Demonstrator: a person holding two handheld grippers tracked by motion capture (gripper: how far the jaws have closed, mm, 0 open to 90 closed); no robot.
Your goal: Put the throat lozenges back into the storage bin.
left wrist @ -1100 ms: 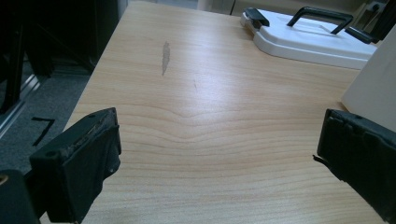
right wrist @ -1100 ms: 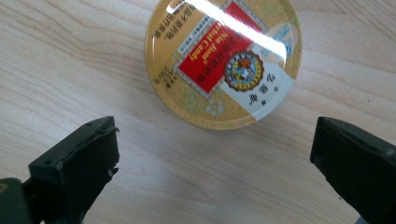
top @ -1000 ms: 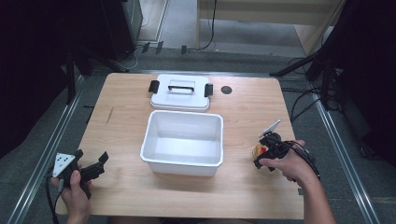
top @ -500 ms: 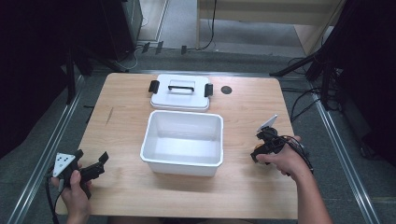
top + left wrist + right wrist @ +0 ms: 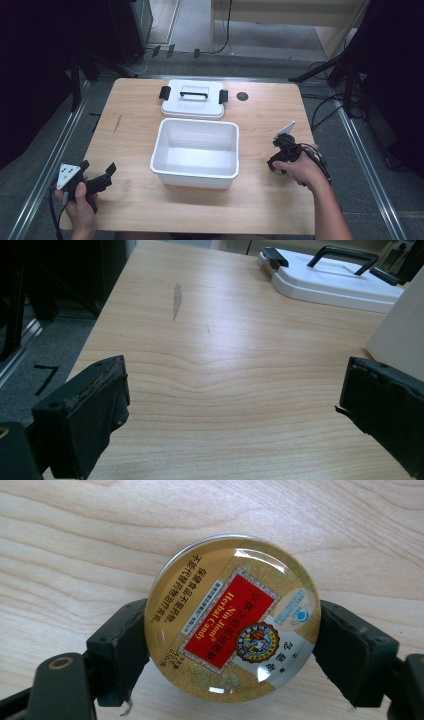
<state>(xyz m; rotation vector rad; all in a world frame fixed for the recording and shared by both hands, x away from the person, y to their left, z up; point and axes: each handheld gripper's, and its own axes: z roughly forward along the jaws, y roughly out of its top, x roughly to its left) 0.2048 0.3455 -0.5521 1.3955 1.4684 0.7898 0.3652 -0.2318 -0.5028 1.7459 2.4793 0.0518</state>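
Right tool (image 5: 232,645): its jaws have just been closing and now stand on either side of the round candy tin (image 5: 232,617), pads touching the rim at left and right; I read this as a grip taking hold.
Right tool seen from above: pointing down at the desk (image 5: 260,200), held by the right hand (image 5: 302,170) just right of the tub.
Candy tin: lies flat on the desk, label up, directly between this tool's jaws; being round, it has no long axis, so any grip line across its middle serves.
Left tool (image 5: 97,175): jaws wide apart with nothing between them, bare desk ahead, held low at the near left corner.
White tub (image 5: 196,152): open, nothing visible inside, just to the left of the right tool and well right of the left tool.
Key relation: the tub lies leftward from the held tin, and the right hand is far the nearer one, so a lift and short carry left looks like the coming move.
Lid (image 5: 192,99): black-handled, flat on the desk beyond the tub, farthest from both tools.
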